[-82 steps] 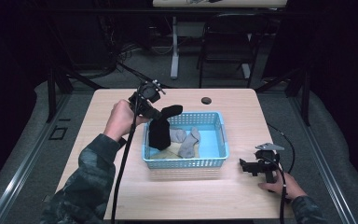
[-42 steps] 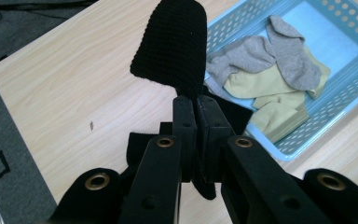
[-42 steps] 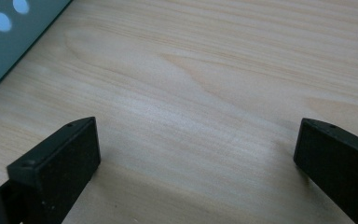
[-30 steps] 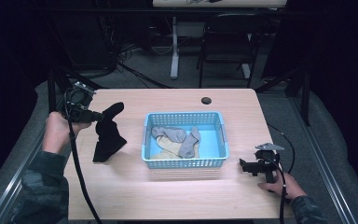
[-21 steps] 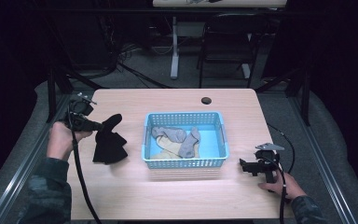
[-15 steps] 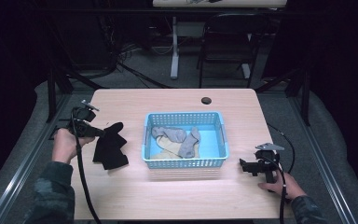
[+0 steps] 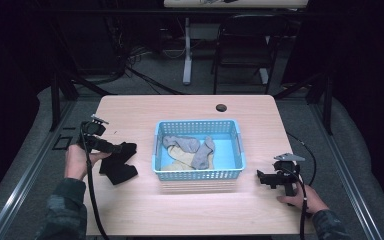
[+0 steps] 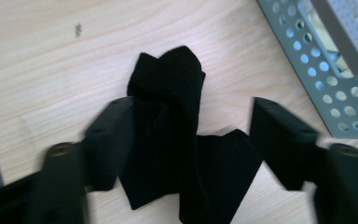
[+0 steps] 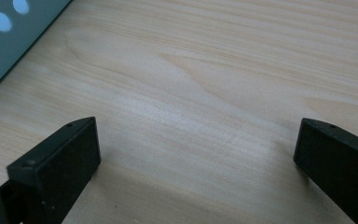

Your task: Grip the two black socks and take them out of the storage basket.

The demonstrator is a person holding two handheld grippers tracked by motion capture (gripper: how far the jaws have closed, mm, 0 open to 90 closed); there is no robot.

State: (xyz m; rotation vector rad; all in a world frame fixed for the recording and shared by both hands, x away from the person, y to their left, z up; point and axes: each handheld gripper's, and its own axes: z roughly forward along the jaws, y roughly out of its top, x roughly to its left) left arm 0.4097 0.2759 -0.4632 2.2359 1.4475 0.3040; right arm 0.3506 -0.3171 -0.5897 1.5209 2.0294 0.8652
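A dim room: grey floor (image 7: 145, 80), a black chair (image 7: 245, 47) and a white table leg (image 7: 187, 55) behind the wooden table (image 7: 180, 107).

Wooden table (image 7: 190, 210): blue basket (image 7: 198, 175), black sock (image 7: 118, 162), dark disc (image 7: 221, 107).

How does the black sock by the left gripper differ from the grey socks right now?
The black sock lies crumpled on the bare table, left of the blue basket; the grey socks lie inside the basket. The black sock sits between the jaws of the left gripper, which have just been opening and no longer pinch it; the grey socks have no gripper near them. The black sock lies alone; the grey ones overlap. All lie limp.
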